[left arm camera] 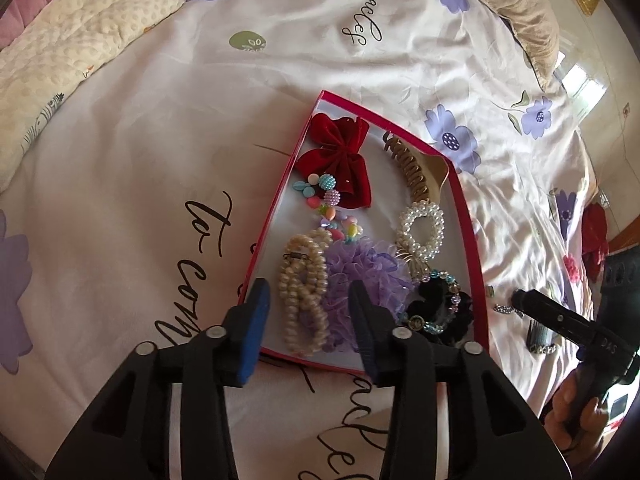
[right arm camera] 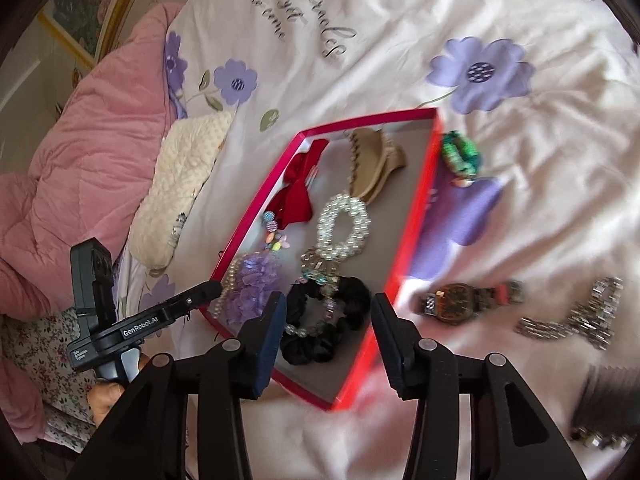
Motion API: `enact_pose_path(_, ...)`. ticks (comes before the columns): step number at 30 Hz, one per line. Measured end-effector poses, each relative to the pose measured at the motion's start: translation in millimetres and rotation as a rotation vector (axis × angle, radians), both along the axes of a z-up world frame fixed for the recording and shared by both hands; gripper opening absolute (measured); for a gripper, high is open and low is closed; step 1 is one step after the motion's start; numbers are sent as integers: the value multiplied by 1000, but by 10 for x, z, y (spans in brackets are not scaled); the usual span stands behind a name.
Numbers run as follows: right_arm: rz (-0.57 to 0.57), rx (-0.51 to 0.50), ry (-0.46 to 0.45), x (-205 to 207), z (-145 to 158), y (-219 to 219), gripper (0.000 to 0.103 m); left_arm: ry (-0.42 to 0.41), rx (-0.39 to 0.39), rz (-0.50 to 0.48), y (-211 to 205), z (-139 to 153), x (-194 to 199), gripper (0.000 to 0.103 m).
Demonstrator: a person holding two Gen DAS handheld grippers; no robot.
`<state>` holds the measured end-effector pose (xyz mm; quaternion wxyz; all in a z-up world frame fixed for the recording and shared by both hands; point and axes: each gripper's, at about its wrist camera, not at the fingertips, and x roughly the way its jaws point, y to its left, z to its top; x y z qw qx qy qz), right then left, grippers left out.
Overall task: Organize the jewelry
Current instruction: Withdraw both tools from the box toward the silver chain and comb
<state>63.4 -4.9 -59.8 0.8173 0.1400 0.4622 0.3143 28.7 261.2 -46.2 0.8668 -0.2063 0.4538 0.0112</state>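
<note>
Box: a shallow red box (left arm camera: 464,216) with a pale floor lies on the bed, holding most of the jewelry.
Far end of box: a red velvet bow (left arm camera: 340,160) on the left, a gold hair claw (left arm camera: 412,168) on the right.
Middle of box: coloured beads (left arm camera: 326,200) below the bow; a pearl scrunchie (left arm camera: 420,232) below the claw.
Near end of box: a pearl necklace (left arm camera: 304,292) on the left, touching a lilac scrunchie (left arm camera: 364,276); a black scrunchie (right arm camera: 332,320) on the right with a crystal bead bracelet (right arm camera: 320,280) lying over it.
Outside the box, right: a green bracelet (right arm camera: 460,154) just beside the far corner; a wristwatch (right arm camera: 468,302) near the right wall; a metal link bracelet (right arm camera: 580,320) further right.
Left gripper (left arm camera: 308,328): jaws spread, nothing pinched, above the pearl necklace at the near left corner.
Right gripper (right arm camera: 328,344): jaws spread, empty, above the black scrunchie.
Bedding: white floral sheet (left arm camera: 140,200), cream pillow (left arm camera: 60,60), pink quilt (right arm camera: 80,160) to the left.
</note>
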Motion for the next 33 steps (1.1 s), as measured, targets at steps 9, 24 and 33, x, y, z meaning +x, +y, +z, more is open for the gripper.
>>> enact_pose_path(9, -118, 12, 3, -226, 45, -693, 50, -43, 15, -43, -313, 234, -79, 54)
enact_pose_path(24, -256, -2, 63, -677, -201, -1538, 52, -59, 27, -208, -1111, 371, 31, 60)
enact_pose_path(33, -321, 47, 97, -519, -373, -1772, 52, -34, 30, -268, -1452, 330, 122, 63)
